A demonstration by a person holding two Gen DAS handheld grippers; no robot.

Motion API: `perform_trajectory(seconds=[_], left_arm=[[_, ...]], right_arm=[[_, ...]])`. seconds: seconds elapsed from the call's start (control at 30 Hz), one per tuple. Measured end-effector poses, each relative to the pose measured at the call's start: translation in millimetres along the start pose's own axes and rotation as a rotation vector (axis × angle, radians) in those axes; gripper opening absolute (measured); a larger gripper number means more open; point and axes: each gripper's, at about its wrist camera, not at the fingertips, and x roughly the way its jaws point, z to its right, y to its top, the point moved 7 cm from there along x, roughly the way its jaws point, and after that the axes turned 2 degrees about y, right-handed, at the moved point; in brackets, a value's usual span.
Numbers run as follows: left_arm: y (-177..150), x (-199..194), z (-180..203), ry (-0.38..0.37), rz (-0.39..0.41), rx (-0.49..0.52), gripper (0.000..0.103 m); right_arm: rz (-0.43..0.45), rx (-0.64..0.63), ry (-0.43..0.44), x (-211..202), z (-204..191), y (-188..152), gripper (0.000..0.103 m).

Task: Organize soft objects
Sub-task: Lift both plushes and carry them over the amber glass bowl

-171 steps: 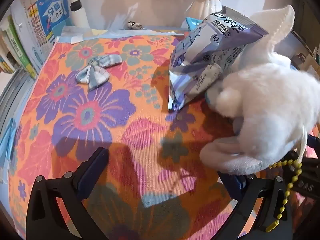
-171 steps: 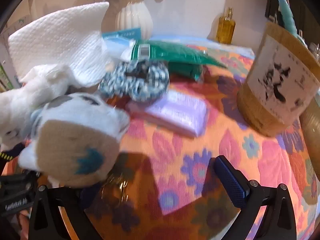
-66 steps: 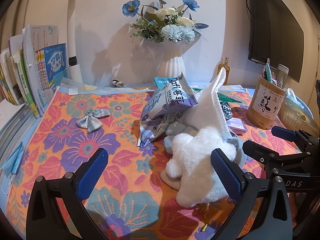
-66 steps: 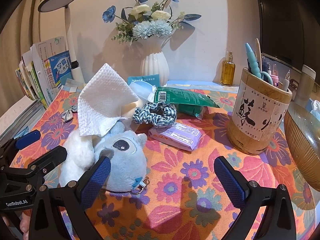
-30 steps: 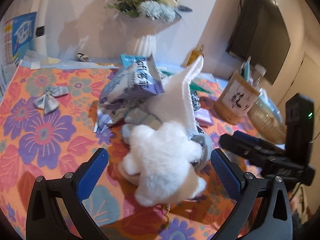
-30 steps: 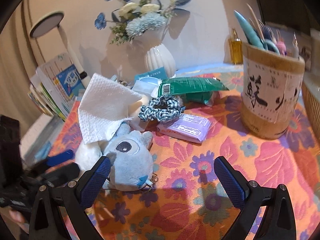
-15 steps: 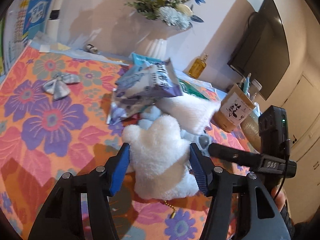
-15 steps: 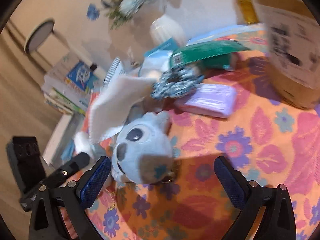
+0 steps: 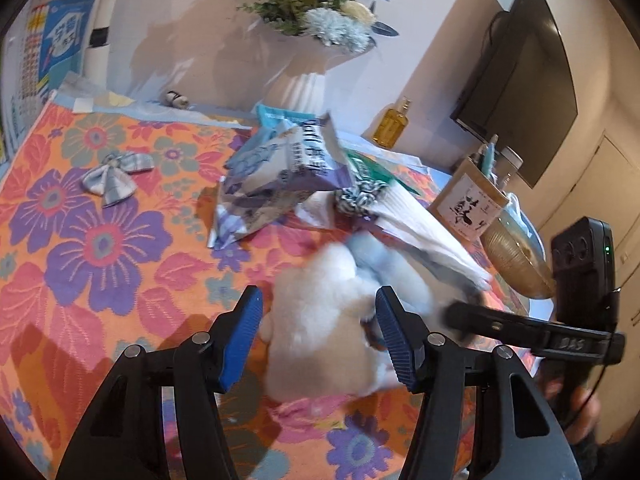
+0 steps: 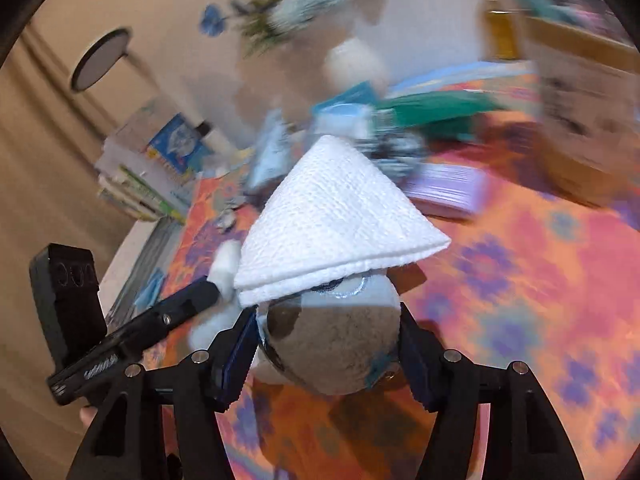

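Note:
A white and pale blue plush toy (image 9: pixel 320 320) lies on the floral cloth (image 9: pixel 100 240). My left gripper (image 9: pixel 318 336) is shut on its white rear. My right gripper (image 10: pixel 326 350) is shut on its blue head with the tan muzzle (image 10: pixel 332 348). A folded white paper towel (image 10: pixel 332 220) rests on the toy's head and also shows in the left wrist view (image 9: pixel 420 228). A purple wipes packet (image 9: pixel 276 184), a checked scrunchie (image 9: pixel 356 198) and a grey bow (image 9: pixel 114 174) lie on the cloth.
A white vase of flowers (image 9: pixel 312 76), an oil bottle (image 9: pixel 394 122), a bamboo pen holder (image 9: pixel 472 204) and a ribbed bowl (image 9: pixel 516 256) stand at the back and right. A purple tissue pack (image 10: pixel 444 192) and a green pouch (image 10: pixel 436 114) lie behind the toy. Books (image 10: pixel 148 168) are stacked at the left.
Both grippers closed in on the plush toy from opposite ends and shut on it. The paper towel tipped over onto the toy's head.

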Motion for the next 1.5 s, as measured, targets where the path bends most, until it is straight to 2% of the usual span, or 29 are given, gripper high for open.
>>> perform_trajectory(seconds=[0.07,0.1,0.17,0.2,0.3,0.4,0.47,0.57,0.63,0.67,0.7,0.73,0.8,0.87,0.9,1.0,1.1,1.13,1.17,1.3,1.4,1.5], left_arm=[[-1.5,6.0,5.9,0.008,-0.007,0.005,0.056],[-3.1,11.2,8.8,0.006,-0.019,0.003,0.056],[-6.1,19.6,11.7,0.004,-0.036,-0.007,0.057],[-9.2,26.0,11.4,0.016,-0.046,-0.016,0.059],[-12.5,31.3,10.0,0.052,-0.058,-0.009,0.061],[-16.4,28.9,11.1,0.020,-0.059,-0.008,0.080],[-19.2,29.5,13.1,0.002,-0.076,-0.007,0.082],[-21.3,34.0,15.8,0.039,-0.100,0.016,0.082],[-26.1,40.5,20.1,0.067,-0.136,0.046,0.082],[-29.0,43.7,23.6,0.098,-0.152,0.073,0.081],[-31.6,46.0,27.2,0.147,-0.157,0.109,0.073],[-32.9,46.6,29.3,0.187,-0.155,0.139,0.058],[-36.3,51.7,35.8,0.219,-0.183,0.175,0.049],[-33.0,49.0,34.9,0.206,-0.183,0.145,0.048],[-28.0,43.1,34.5,0.178,-0.169,0.117,0.047],[-6.0,11.3,36.7,0.096,-0.068,0.071,0.047],[20.7,-22.5,39.8,0.115,0.014,0.069,0.047],[25.6,-28.8,41.4,0.113,0.028,0.065,0.047],[32.4,-38.2,43.4,0.104,0.050,0.062,0.047],[51.0,-56.8,65.2,0.106,0.109,0.101,0.047],[64.4,-49.6,87.3,0.103,0.111,0.117,0.048],[86.0,-41.8,117.8,0.061,0.120,0.129,0.048]], right_arm=[[-0.101,0.125,-0.017,-8.4,23.8,-14.3,0.064],[-0.116,0.175,0.017,-15.8,32.5,-21.4,0.064],[-0.123,0.197,0.022,-24.6,39.6,-28.5,0.067],[-0.128,0.208,0.027,-27.3,42.0,-31.4,0.073],[-0.111,0.158,0.014,-30.6,39.4,-30.6,0.080],[-0.132,0.085,-0.025,-18.8,27.6,-33.3,0.100],[-0.118,0.025,-0.057,-12.4,20.0,-35.0,0.103],[-0.049,-0.080,-0.163,-2.4,17.8,-34.4,0.103],[-0.017,-0.106,-0.192,0.4,16.6,-34.6,0.099],[-0.006,-0.120,-0.196,-1.2,15.2,-34.3,0.082],[-0.007,-0.127,-0.194,-2.9,14.5,-33.9,0.066],[-0.012,-0.138,-0.166,-4.7,12.7,-32.9,0.066],[-0.008,-0.127,-0.090,-9.8,10.4,-29.7,0.066],[-0.023,-0.056,0.062,-15.1,7.7,-27.5,0.066],[-0.036,0.008,0.190,-20.4,7.1,-25.0,0.066],[-0.034,0.097,0.386,-31.5,0.5,-13.9,0.066],[-0.046,0.181,0.689,-46.2,-21.5,-4.0,0.066],[-0.031,0.185,0.756,-52.8,-30.3,1.0,0.066],[-0.005,0.154,0.745,-59.2,-36.7,6.3,0.066],[0.126,0.031,0.590,-88.0,-41.9,26.4,0.066],[0.234,-0.009,0.523,-125.2,-33.0,44.5,0.066],[0.358,-0.054,0.380,-173.2,-13.2,62.3,0.066]])
